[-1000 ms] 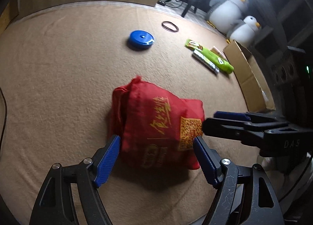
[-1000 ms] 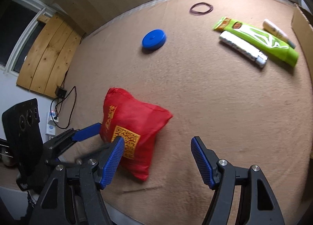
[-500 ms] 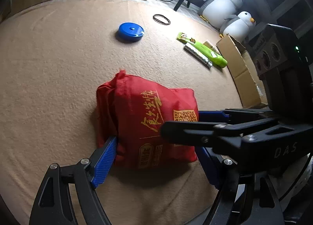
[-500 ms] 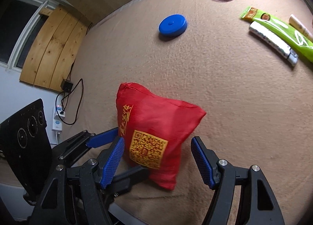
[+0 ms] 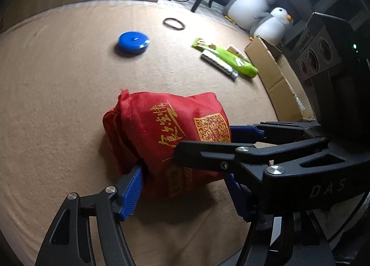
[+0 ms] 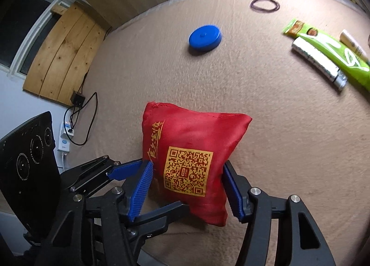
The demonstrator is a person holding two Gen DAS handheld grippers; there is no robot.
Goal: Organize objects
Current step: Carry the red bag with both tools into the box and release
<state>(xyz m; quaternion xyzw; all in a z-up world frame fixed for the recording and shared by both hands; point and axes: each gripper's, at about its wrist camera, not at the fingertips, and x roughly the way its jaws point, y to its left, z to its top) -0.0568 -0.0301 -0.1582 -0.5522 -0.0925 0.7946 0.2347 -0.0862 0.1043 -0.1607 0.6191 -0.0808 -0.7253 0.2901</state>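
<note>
**Grippers closing on the red pouch**

Left gripper (image 5: 185, 185) and right gripper (image 6: 187, 189) both straddle the pouch (image 6: 192, 155), and the jaws of both have just been closing with the pouch between them. In the right wrist view both blue pads lie against the pouch's lower sides, low in the frame. In the left wrist view the left pad presses into the fabric at lower centre; the right pad is hidden behind the right gripper's finger, so full contact there is probable, not confirmed.

Handling: the pouch is soft, thin fabric, lightly stuffed and likely light. It will deform and may slide on the smooth cloth, so grip the filled body, not the loose corners or the gathered mouth.

Location: the pouch stands on the tan mat (image 5: 57, 81), centre to lower centre in both views. A blue disc (image 5: 133, 41) lies well apart above it; the box (image 5: 272, 67) sits at the right edge of the left wrist view.
</note>
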